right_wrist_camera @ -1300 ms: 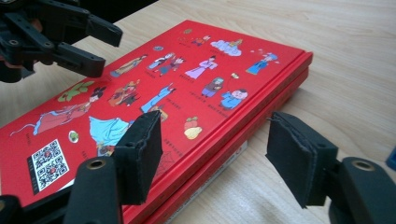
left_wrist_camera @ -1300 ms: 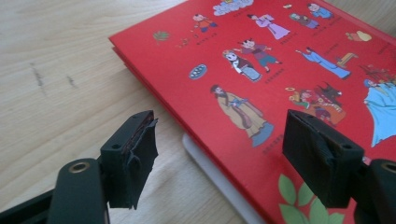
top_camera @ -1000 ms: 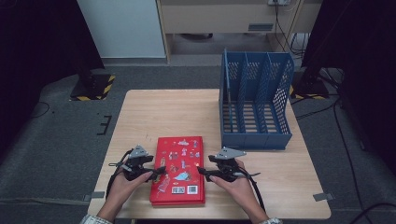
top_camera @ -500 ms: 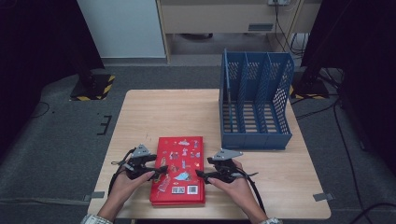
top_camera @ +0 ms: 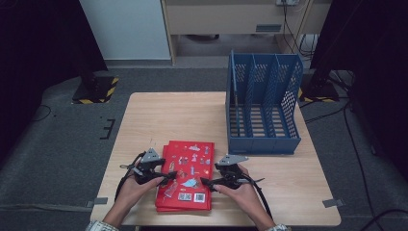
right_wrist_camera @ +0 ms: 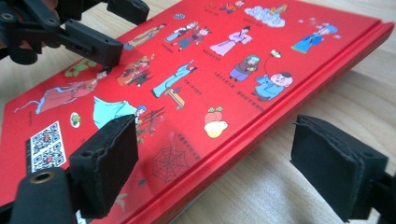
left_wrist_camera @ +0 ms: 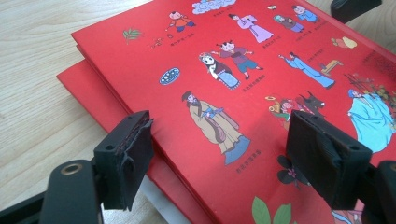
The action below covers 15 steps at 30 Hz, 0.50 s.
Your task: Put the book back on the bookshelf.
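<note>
A stack of red picture books (top_camera: 185,175) lies flat near the table's front edge, the top book sitting slightly askew on the ones beneath. My left gripper (top_camera: 166,179) (left_wrist_camera: 219,140) is at the stack's left edge, open, one jaw beside the edge and the other above the cover (left_wrist_camera: 224,84). My right gripper (top_camera: 204,182) (right_wrist_camera: 219,144) is at the right edge, open, with the book's edge (right_wrist_camera: 261,126) between its jaws and no pad pressing. The jaws of both have just been opening, the right more. The right gripper view also shows the left gripper (right_wrist_camera: 93,42) across the cover.
A blue slotted file rack (top_camera: 262,108) stands at the back right of the wooden table (top_camera: 163,120). Bare wood lies behind and to the left of the books. Cables trail from both grippers toward the front edge.
</note>
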### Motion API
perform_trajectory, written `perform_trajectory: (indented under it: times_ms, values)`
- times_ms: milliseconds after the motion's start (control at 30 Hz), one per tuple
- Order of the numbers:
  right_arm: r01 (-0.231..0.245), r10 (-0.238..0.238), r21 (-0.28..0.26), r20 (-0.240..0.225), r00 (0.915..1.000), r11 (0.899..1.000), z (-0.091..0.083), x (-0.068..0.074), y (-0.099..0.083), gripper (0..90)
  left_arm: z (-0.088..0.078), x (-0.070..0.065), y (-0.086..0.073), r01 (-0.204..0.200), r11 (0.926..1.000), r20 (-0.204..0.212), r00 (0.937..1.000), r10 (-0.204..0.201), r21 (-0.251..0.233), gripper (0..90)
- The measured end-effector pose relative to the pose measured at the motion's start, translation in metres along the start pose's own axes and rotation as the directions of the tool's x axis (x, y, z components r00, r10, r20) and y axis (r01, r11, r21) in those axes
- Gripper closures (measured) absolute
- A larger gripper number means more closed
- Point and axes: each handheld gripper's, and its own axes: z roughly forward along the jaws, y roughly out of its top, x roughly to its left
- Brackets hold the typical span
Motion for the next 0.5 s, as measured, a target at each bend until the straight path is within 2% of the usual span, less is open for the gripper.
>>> perform_trajectory:
  times_ms: [267, 500]
  values:
    - [-0.057, 0.057, 0.015, -0.026, 0.998, 0.998, 0.008, -0.009, 0.0, 11.7, 0.001, -0.002, 0.0, -0.006, 1.0, 0.0, 1.0, 0.006, -0.002, 21.0]
    - [-0.105, 0.107, 0.026, -0.08, 0.991, 0.994, 0.016, -0.018, 0.003, 11.3, 0.005, -0.004, -0.002, 0.03, 0.9995, 0.015, 0.9994, -0.03, 0.0, 10.8]
